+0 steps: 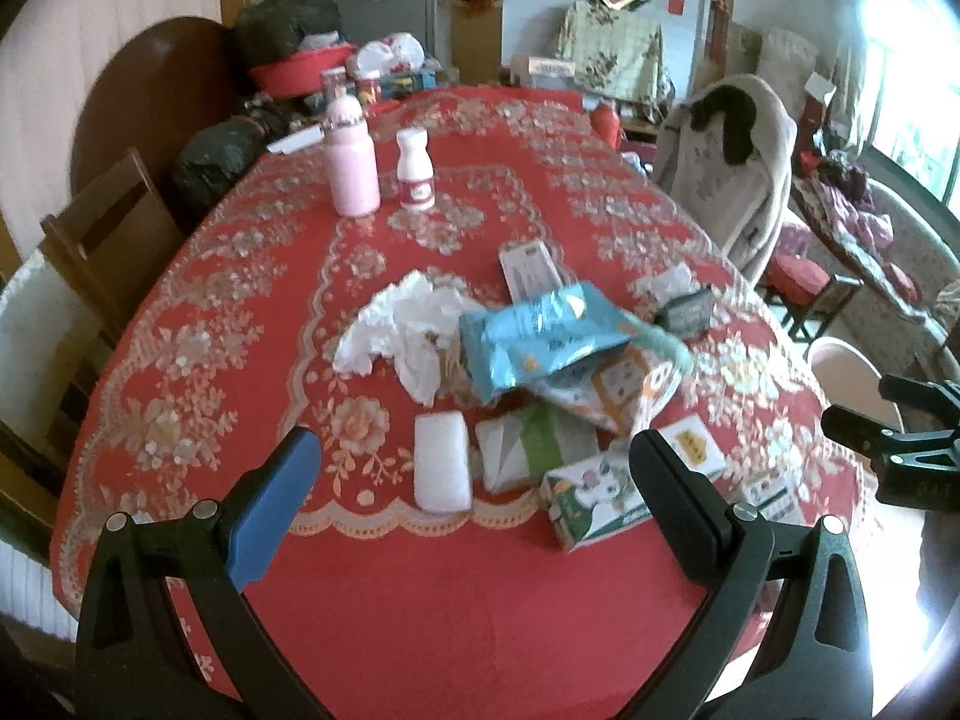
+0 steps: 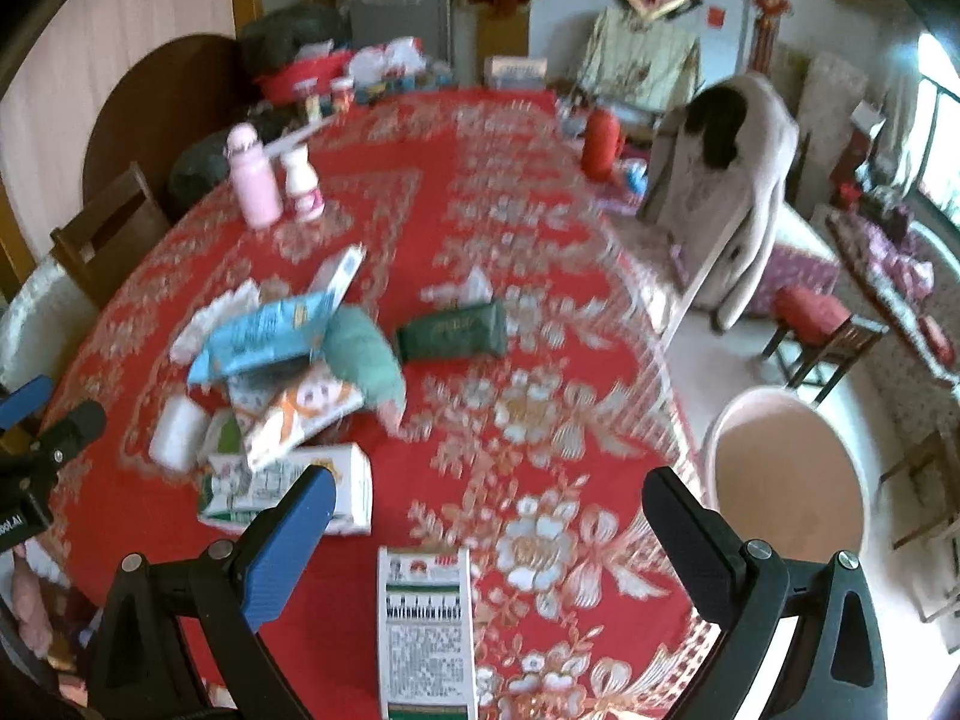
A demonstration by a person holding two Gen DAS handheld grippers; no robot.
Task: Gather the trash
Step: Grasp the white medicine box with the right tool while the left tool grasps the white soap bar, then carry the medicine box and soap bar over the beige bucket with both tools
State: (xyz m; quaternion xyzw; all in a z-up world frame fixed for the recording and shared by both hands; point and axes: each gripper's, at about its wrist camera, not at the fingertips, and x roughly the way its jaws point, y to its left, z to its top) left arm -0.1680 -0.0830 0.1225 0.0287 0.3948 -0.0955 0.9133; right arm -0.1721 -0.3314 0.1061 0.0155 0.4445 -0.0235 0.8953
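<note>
Your left gripper (image 1: 474,468) hangs spread and empty over the near table edge, lined up on the white packet (image 1: 442,461). The trash pile (image 1: 528,354) sits mid-table, wrappers stacked loosely (blurred, probably snack bags). Your right gripper (image 2: 489,510) is spread too, above the printed box (image 2: 425,630); the pink bin (image 2: 792,480) waits just beside the table.

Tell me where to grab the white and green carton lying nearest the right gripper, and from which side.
Grip the white and green carton across its narrow width, about midway along. It lies flat on the red tablecloth with its long axis pointing away from the right gripper, so come down from above, one finger on each long edge. The open jaws look wide enough.
</note>
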